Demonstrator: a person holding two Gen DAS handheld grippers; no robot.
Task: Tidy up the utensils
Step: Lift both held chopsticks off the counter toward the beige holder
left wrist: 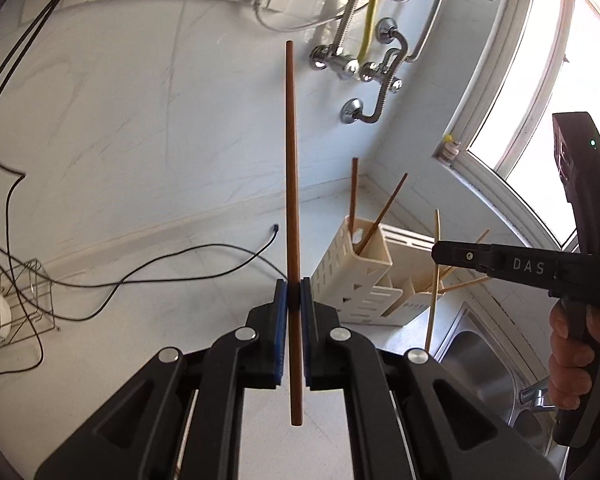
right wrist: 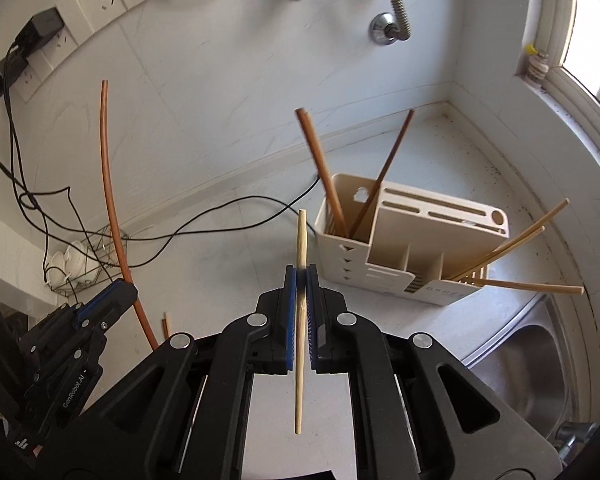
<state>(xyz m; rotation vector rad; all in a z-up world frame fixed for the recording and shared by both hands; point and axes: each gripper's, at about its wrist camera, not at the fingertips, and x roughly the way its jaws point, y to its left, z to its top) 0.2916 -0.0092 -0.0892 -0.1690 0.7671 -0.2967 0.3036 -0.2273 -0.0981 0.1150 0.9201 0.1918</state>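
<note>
Both tools grip chopsticks upright, well short of holder [right wrist: 400,240].

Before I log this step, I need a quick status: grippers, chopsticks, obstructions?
Left gripper shut on brown chopstick. Right gripper shut on pale chopstick. Utensil holder ahead; no obstruction visible.

The utensil holder [right wrist: 400,248] stands in the counter corner, left of the sink [right wrist: 524,364], chopsticks [right wrist: 324,172] apparently inside.
</note>
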